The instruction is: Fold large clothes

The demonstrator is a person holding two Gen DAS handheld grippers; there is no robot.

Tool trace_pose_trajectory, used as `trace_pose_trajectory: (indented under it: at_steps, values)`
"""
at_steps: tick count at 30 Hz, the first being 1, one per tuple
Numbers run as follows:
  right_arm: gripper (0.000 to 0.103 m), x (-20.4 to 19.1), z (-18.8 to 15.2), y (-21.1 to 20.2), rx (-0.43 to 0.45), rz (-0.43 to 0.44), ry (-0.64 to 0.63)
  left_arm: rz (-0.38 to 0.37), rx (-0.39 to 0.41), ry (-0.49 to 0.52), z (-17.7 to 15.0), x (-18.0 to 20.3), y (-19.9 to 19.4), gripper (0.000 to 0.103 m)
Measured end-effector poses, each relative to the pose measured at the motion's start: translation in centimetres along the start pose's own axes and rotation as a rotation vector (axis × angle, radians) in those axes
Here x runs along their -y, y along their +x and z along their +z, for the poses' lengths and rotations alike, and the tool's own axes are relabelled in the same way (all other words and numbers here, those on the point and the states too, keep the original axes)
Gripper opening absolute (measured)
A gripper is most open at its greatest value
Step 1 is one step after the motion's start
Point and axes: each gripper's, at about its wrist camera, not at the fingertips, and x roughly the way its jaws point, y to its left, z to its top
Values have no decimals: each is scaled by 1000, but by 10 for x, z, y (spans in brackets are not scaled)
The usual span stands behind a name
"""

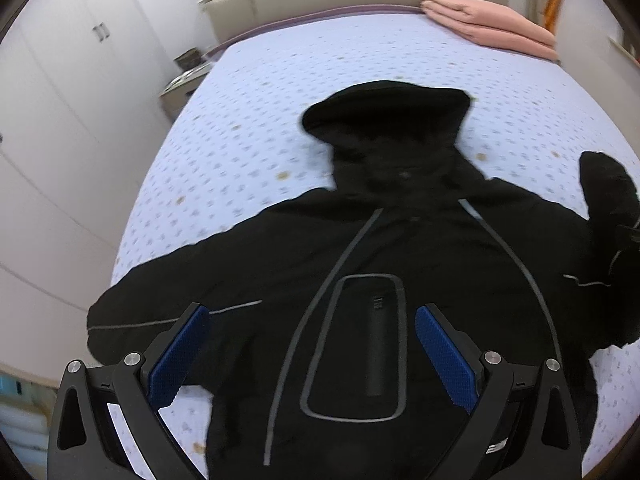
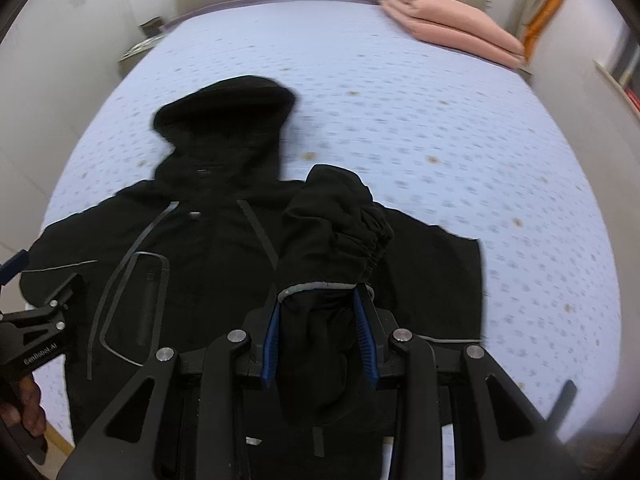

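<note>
From the left wrist we look down on a black hooded jacket [image 1: 400,264] spread front-up on the patterned bed sheet [image 1: 280,92], hood toward the headboard, one sleeve stretched out to the left. Our left gripper [image 1: 312,340] hangs above the chest with its blue pads wide apart and nothing between them; no cloth is in its grasp. At the right edge the other sleeve [image 1: 608,196] stands lifted off the sheet. From the right wrist we see why: our right gripper [image 2: 320,340] is clamped on that sleeve's cuff end [image 2: 336,240], the gathered elastic bunched above the pads and the sleeve raised over the jacket body. We judge the sleeve fold to be in hand; next we should carry the cuff across the chest, lay it flat, then release. No containers show in either view; only a folded pink blanket [image 2: 452,28] lies at the far corner.
</note>
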Motion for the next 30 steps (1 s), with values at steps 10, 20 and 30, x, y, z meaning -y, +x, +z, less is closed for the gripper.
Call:
trace_pose_trajectory:
  at_steps: [10,20,30]
  values:
    - [37,-117,-4,90,-144,164,-65,43,-67,-86,-26,-56,35,102]
    - [55,-151,-24,152,-249,232,-85,26,-97,-74,-41,-59,53,102]
    - [59,-73,-16,62,-95,184,-71,-124,-86,-43,-23,-31,52,102]
